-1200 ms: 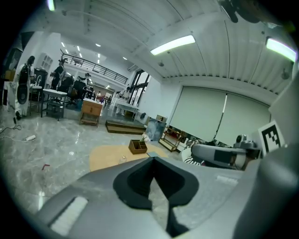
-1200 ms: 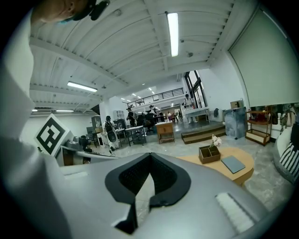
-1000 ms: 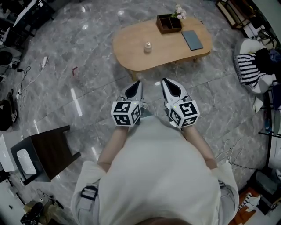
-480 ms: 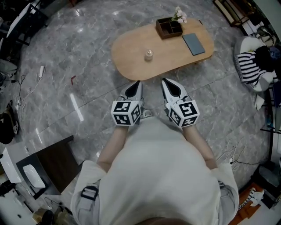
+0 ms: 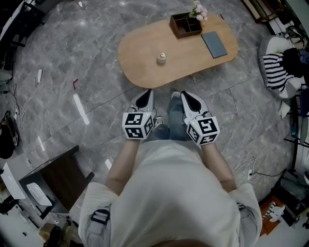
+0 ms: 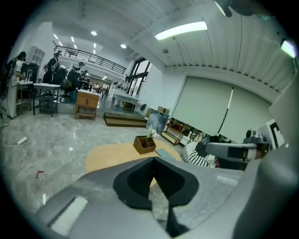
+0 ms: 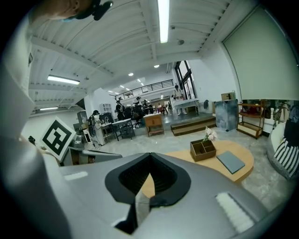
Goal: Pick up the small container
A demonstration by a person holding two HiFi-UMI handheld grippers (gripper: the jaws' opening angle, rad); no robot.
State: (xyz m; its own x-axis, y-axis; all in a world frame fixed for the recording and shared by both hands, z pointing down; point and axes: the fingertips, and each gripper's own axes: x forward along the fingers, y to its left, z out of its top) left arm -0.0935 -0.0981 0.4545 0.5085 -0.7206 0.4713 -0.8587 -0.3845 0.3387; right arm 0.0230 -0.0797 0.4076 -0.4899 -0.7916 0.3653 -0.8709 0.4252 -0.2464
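1. A person stands on the marble floor (image 5: 72, 62) a little back from a low oval table (image 5: 140, 48), a gripper in each hand held at waist height and pointed toward it
2. The left gripper (image 5: 149, 91) has its jaws pressed together on nothing, and the right gripper (image 5: 184, 95) is likewise closed and empty. This looks like a carrying posture for the approach, with no reach begun
3. The container (image 5: 161, 58), small and pale, stands alone near the middle of the table, well apart from both grippers. It is also clear of the wooden box (image 5: 185, 25) and grey pad (image 5: 214, 44) at the far end, so a gripper should have room to close on it once its jaws are spread
4. Only the head view shows the container, which sits slightly nearer the left gripper's line than the right's
5. The gripper views show close up where each pair of jaws meets, and they take in the hall beyond, with people (image 7: 117, 110) at desks and a ceiling light (image 7: 163, 18). Both catch the box and its flowers (image 5: 197, 10), but the container appears in neither, apparently masked by the gripper bodies
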